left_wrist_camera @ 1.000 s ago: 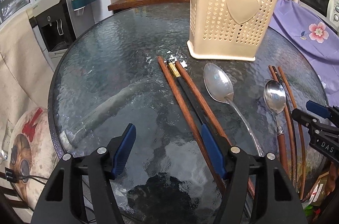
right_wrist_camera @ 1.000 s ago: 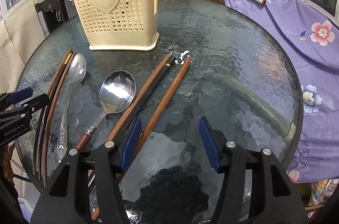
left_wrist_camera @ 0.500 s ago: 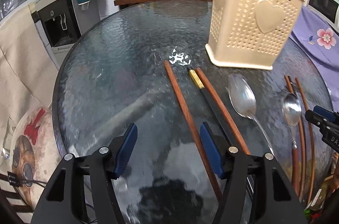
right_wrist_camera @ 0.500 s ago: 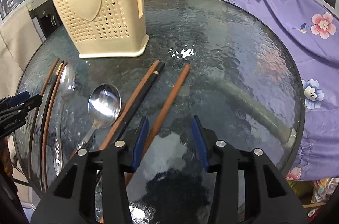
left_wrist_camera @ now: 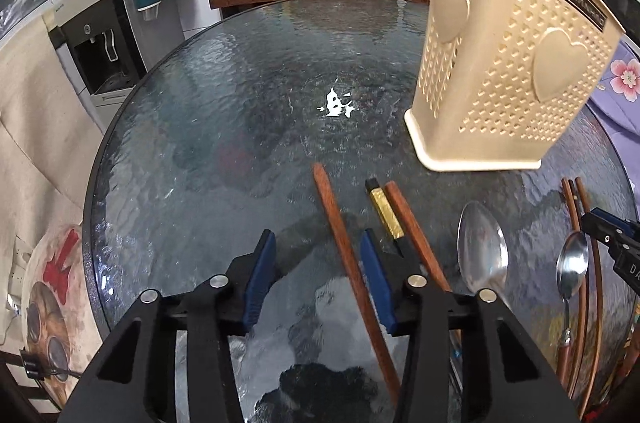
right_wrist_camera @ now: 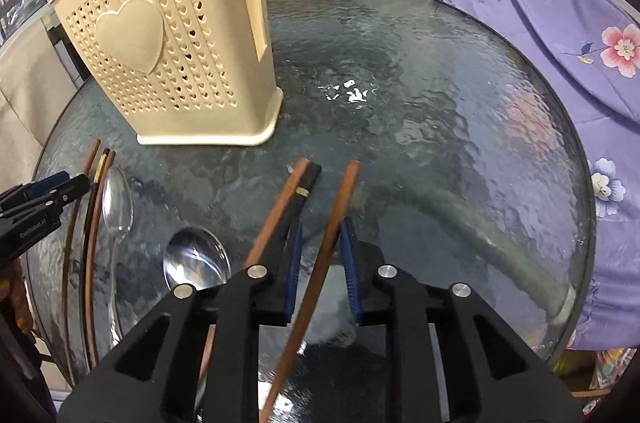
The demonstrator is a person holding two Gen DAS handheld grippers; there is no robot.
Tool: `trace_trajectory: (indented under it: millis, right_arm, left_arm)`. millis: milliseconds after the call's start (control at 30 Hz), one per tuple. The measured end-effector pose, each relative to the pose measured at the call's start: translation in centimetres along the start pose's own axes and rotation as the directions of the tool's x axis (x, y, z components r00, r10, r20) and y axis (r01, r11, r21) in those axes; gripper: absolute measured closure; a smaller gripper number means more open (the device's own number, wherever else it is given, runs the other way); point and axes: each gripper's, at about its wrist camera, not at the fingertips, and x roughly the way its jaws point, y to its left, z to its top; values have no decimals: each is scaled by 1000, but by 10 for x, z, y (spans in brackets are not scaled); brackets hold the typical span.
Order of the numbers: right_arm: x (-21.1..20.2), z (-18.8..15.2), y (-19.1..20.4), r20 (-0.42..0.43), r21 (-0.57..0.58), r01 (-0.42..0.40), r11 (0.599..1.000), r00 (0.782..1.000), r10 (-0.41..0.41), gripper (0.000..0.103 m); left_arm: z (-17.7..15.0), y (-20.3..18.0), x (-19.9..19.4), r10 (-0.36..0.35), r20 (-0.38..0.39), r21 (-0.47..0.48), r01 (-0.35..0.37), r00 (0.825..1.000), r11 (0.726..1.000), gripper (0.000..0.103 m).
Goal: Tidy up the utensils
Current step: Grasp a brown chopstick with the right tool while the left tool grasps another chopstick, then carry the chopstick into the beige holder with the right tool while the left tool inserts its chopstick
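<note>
Our right hand-held gripper (right_wrist_camera: 322, 265), jaws partly open, straddles a brown wooden chopstick (right_wrist_camera: 325, 243) lying on the round textured-glass surface (right_wrist_camera: 440, 111) near the cream perforated plastic utensil holder (right_wrist_camera: 168, 59); closing off-centre could roll it away.

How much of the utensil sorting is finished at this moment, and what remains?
Done: nothing visible; the holder's inside is hidden, and every utensil seen lies on the glass table. In hand: the right gripper is open around a lone brown chopstick, not clamped; the left gripper is open and empty. Left: that chopstick, the brown and black pair, the large spoon, the small spoon and the chopsticks beside it.
</note>
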Motion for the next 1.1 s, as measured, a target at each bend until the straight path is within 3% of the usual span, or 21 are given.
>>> trace_trajectory:
  millis: [367,433,500,600,800,1100]
  right_arm:
    - [7,11,7,-10,-14,1,1000,1000,-1,85]
    - [7,10,9,-6,-14,6,1000,1000,-6,86]
    - [8,10,8,-1,-9,13,1000,1000,-13,91]
    - [9,11,4,3,4,10,1000,1000,-10,94]
    - [10,13,3,10,-2,16,1000,1000,-16,95]
    - [11,12,3,20,9,-3,1000,1000,2,95]
  left_arm:
    - [0,-12,0,-20,-2,30,20,1000,999,64]
    - [-2,-13,-1,-20,0,31,20,1000,999,68]
    - [-2,-14,-1,-21,1,32,21,1000,999,79]
    - [-2,-16,-1,-18,3,29,18,1000,999,85]
    - [0,-18,-1,-9,8,18,9,1000,1000,93]
    - [2,-14,1,-22,17,0,22,1000,1000,94]
